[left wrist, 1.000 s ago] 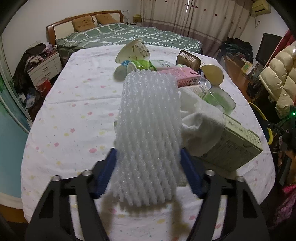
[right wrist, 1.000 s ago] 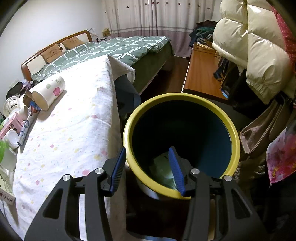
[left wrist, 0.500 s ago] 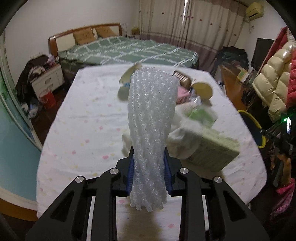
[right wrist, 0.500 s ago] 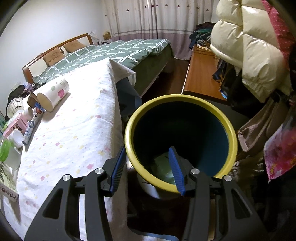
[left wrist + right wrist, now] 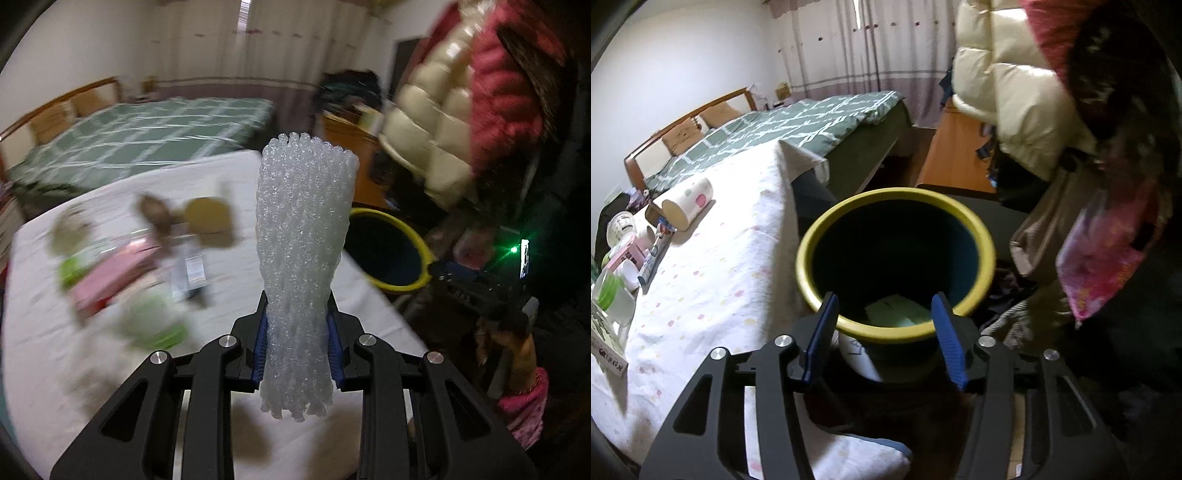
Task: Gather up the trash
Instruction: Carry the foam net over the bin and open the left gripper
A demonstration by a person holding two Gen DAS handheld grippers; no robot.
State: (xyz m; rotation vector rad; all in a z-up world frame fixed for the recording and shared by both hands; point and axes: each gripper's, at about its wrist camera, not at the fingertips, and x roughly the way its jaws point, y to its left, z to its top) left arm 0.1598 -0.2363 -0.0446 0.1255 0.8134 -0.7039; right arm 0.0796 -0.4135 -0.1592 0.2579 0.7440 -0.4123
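My left gripper (image 5: 297,332) is shut on a white foam net sleeve (image 5: 303,236), which stands upright between the blue pads above the table. The yellow-rimmed dark bin (image 5: 388,254) shows to the right of the sleeve, past the table edge. In the right wrist view my right gripper (image 5: 886,325) is open and empty, its fingers straddling the near rim of the bin (image 5: 897,325). A pale green carton (image 5: 897,314) lies inside the bin.
The table with a white dotted cloth (image 5: 713,273) holds more trash: a paper cup (image 5: 689,201), a pink carton (image 5: 624,254), a green cup (image 5: 605,288), blurred in the left wrist view. A bed (image 5: 798,122) lies behind. Puffy jackets (image 5: 1008,88) hang at the right.
My left gripper has swung to the right with the foam sleeve, bringing the bin into its view. My right gripper has drawn back a little and opened wider at the bin's near rim.
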